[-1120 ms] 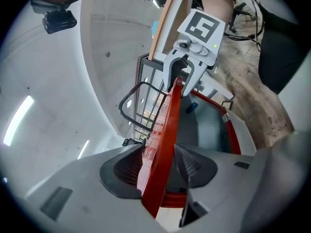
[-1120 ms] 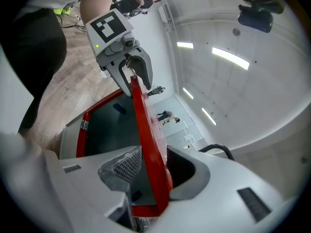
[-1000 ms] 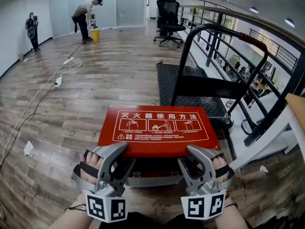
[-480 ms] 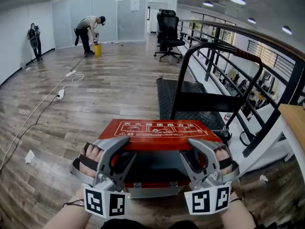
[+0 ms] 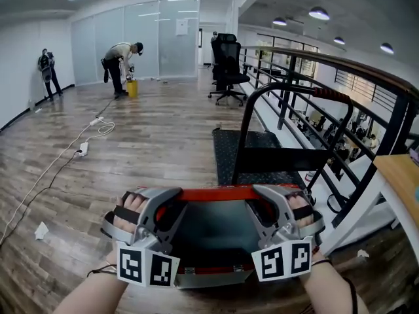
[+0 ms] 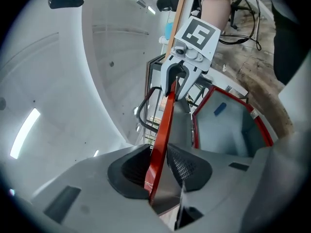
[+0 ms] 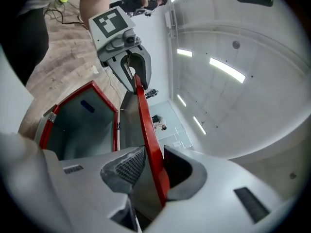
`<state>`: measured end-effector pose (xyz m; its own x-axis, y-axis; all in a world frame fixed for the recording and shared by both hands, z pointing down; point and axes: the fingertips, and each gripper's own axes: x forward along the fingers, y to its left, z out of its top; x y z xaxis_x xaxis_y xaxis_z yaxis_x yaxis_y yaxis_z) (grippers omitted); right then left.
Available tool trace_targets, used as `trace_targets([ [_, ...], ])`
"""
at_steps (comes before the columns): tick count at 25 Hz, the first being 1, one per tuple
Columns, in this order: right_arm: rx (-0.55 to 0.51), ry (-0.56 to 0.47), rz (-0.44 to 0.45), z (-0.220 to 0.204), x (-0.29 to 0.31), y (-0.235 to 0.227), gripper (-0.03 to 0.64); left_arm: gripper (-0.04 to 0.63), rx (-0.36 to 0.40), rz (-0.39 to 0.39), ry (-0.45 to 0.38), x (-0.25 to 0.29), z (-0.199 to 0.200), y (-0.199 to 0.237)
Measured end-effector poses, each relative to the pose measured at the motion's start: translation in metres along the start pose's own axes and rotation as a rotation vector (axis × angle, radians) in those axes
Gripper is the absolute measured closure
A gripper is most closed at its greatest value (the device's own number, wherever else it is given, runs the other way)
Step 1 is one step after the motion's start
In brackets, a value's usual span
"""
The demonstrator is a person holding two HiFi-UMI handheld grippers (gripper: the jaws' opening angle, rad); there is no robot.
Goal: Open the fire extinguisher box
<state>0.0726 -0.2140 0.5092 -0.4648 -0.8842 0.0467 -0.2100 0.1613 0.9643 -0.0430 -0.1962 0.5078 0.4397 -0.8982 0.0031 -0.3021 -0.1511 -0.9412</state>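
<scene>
Head view shows your left gripper (image 5: 171, 199) and right gripper (image 5: 260, 199) each pinching the front edge of the red lid (image 5: 216, 193), their jaws having just been closing onto it. The fire extinguisher box (image 5: 209, 279) sits open directly beneath both.

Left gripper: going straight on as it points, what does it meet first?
The left gripper, jaws just closed further onto the red lid, would meet that lid first; depth beyond is unclear.
</scene>
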Motion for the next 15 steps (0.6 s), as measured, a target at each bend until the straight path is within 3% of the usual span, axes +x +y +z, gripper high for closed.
trace_targets([
  [10, 0.041, -0.001, 0.020, 0.001, 0.020, -0.028, 0.511, 0.500, 0.017, -0.017, -0.007, 0.015, -0.004, 0.026],
  [15, 0.096, 0.040, 0.098, -0.004, 0.035, -0.034, 0.511, 0.502, -0.025, -0.109, 0.013, 0.030, -0.010, 0.034],
])
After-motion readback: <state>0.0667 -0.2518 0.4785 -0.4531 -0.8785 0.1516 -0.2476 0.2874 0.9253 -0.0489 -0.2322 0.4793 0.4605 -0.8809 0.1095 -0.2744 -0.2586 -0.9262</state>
